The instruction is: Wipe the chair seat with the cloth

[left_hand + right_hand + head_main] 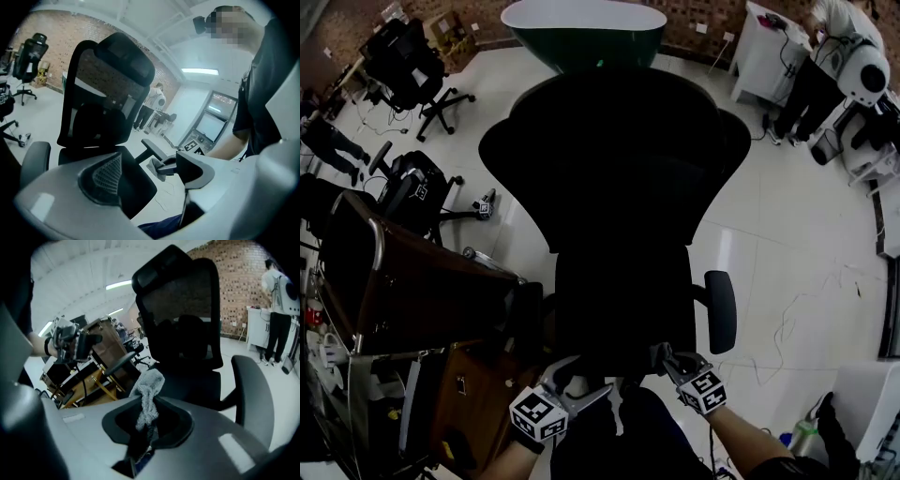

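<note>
Fuzzy grey cloth [149, 387], mesh chair back [185, 303], glossy floor [787, 225]

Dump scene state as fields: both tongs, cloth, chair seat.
left tongs: open, nothing between them
right tongs: shut on cloth
cloth: grey, bunched, sticking up out of the right tongs
chair seat: black, just ahead of both tongs
cloth-to-seat contact: none visible

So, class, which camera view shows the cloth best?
The right gripper view: the cloth sits close up, pinched in the right hand-held gripper. The left gripper view shows only a small scrap; the head view hardly shows it.
</note>
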Demonstrator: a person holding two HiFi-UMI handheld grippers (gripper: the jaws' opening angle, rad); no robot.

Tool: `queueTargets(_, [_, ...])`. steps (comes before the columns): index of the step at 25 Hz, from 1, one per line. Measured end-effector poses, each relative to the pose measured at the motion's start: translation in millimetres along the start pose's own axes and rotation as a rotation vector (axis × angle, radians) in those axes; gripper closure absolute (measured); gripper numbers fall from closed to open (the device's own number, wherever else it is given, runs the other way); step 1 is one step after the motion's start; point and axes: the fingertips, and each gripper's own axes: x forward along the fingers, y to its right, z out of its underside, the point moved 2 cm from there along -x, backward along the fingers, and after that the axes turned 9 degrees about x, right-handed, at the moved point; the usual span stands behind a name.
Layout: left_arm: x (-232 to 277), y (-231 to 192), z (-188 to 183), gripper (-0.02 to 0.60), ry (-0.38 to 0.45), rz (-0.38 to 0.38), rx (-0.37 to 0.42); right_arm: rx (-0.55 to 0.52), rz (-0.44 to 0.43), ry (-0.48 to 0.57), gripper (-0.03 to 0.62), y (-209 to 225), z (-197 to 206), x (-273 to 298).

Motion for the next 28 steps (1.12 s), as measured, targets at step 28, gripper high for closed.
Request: queueTargets(28, [-258.1, 199.7, 9.5, 0.195, 0.173, 0.109, 0.291, -0.006, 0.051, 0.455, 0.548, -303.0, 8.0, -227.0])
